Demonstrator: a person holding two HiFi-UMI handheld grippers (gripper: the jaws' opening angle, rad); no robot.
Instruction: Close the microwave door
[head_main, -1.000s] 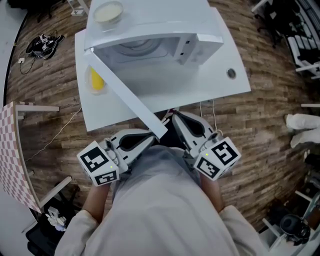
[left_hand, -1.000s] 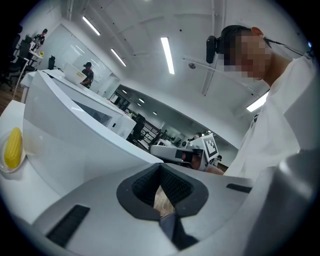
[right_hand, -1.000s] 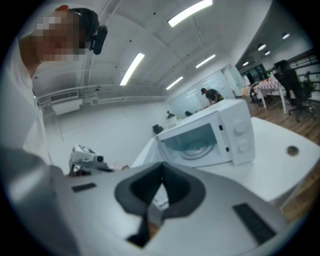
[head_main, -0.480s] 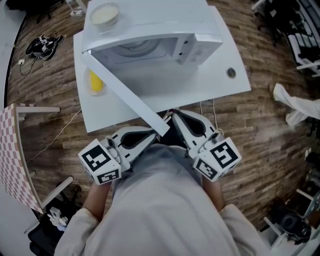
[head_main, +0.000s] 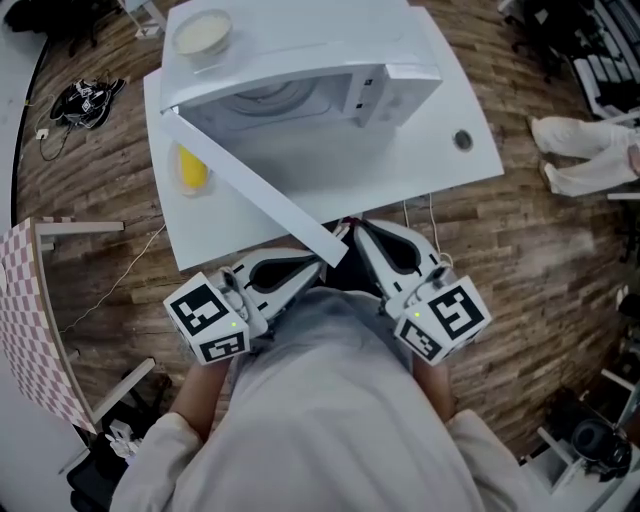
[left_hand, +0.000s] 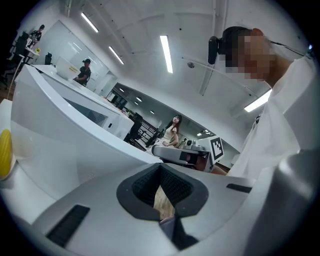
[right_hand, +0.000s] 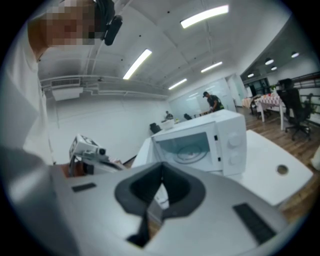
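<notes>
The white microwave (head_main: 330, 70) stands at the back of a white table (head_main: 440, 170). Its door (head_main: 250, 185) is swung wide open toward me, with the free end close to both grippers' tips. My left gripper (head_main: 312, 264) is shut and empty, just left of that door end; I cannot tell whether it touches. My right gripper (head_main: 357, 232) is shut and empty, just right of it. In the left gripper view the door (left_hand: 75, 145) fills the left side beyond the shut left gripper (left_hand: 161, 172). The right gripper view shows the microwave (right_hand: 200, 142) with its cavity open, past the shut right gripper (right_hand: 161, 170).
A bowl (head_main: 203, 33) sits on top of the microwave. A yellow object (head_main: 192, 167) stands on the table behind the open door. The table has a round grommet (head_main: 462, 141) at the right. A checkered board (head_main: 30, 320) leans at the left, and a person's legs (head_main: 580, 150) are at the right.
Both grippers have stayed shut and nearly in place near the door's free end. The person at the right has walked further along the floor. The door's angle looks the same.
</notes>
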